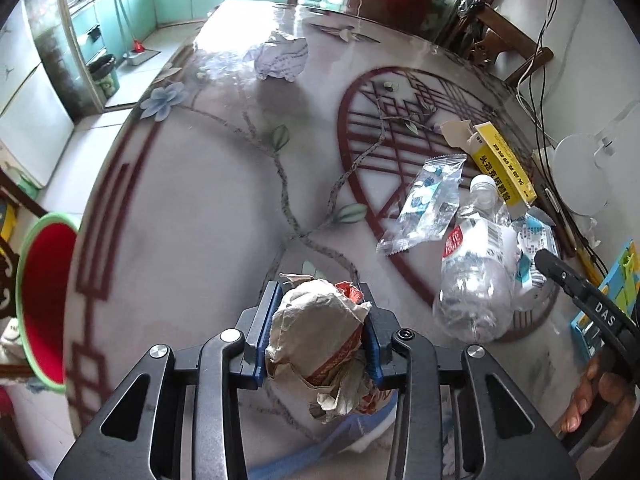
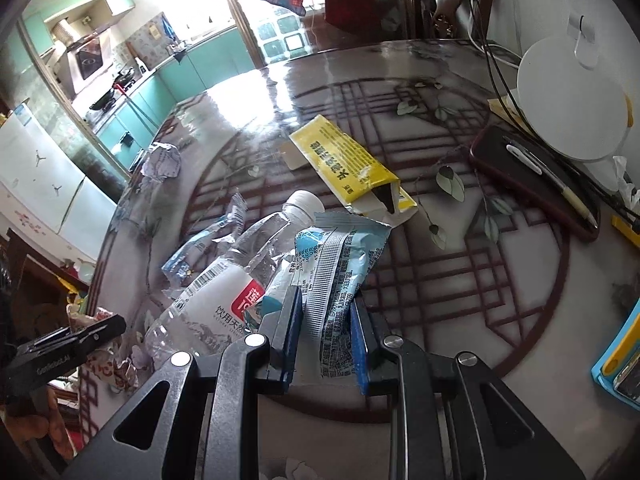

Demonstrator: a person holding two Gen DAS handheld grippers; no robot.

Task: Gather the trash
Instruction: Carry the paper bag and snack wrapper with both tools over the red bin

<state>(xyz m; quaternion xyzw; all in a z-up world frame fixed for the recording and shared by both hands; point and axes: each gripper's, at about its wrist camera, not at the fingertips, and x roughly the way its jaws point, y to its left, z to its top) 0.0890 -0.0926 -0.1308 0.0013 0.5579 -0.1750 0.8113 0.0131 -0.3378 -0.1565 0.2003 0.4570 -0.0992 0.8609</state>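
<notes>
Both grippers, left gripper [image 1: 318, 332] and right gripper [image 2: 325, 336], show black frames, blue finger pads [image 1: 262, 336], silver screws [image 2: 180, 359].

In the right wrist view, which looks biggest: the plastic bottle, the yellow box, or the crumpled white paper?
As they look:
1. plastic bottle, though it lies nearest the camera, which inflates it
2. yellow box
3. crumpled white paper, farthest away

Readable text, located relative to plastic bottle [image 2: 224, 280]:
- Bottle label: "饮用天…" under red patch; barcode beside it.
- Yellow box [image 2: 352, 164] beyond bottle cap: black Chinese print, not legible.
- Blue-white wrapper [image 2: 340, 276] right of bottle: small print, illegible.
- Right gripper body [image 1: 604, 312], just right of bottle: "DAS".
- Left gripper body [image 2: 60, 350], left of bottle: faint lettering, unreadable.
</notes>
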